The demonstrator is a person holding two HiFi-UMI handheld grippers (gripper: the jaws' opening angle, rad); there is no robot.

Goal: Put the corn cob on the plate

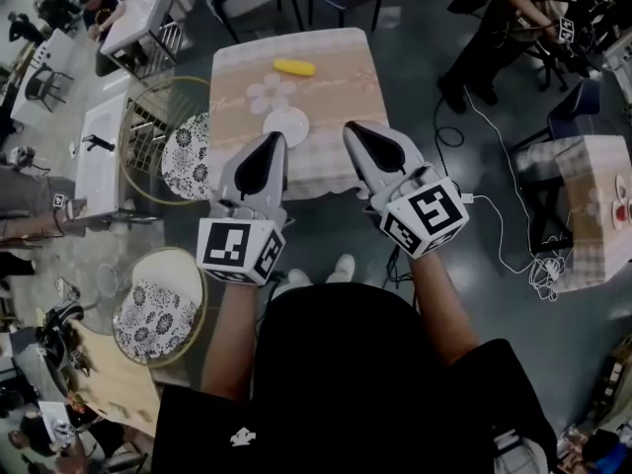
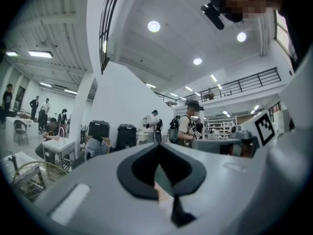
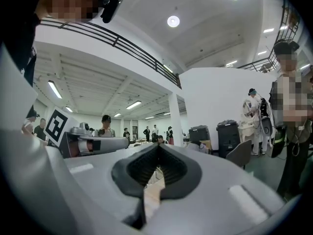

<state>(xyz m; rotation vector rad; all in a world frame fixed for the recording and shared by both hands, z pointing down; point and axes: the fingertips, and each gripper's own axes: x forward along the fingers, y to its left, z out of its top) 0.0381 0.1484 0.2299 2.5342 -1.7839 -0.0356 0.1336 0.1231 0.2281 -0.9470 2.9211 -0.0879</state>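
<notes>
A yellow corn cob lies near the far edge of a small table with a beige patterned cloth. A white plate sits nearer me on that cloth, apart from the cob. My left gripper hovers with its tip just beside the plate, shut and empty. My right gripper hangs over the table's near part, right of the plate, also shut and empty. Both point level across the room. In the left gripper view the left gripper shows its tips meeting; in the right gripper view the right gripper does too.
A round wire-framed chair with a floral cushion stands left of the table, another nearer me. A white desk lies further left. A second clothed table and white cables are at the right. People stand around the hall.
</notes>
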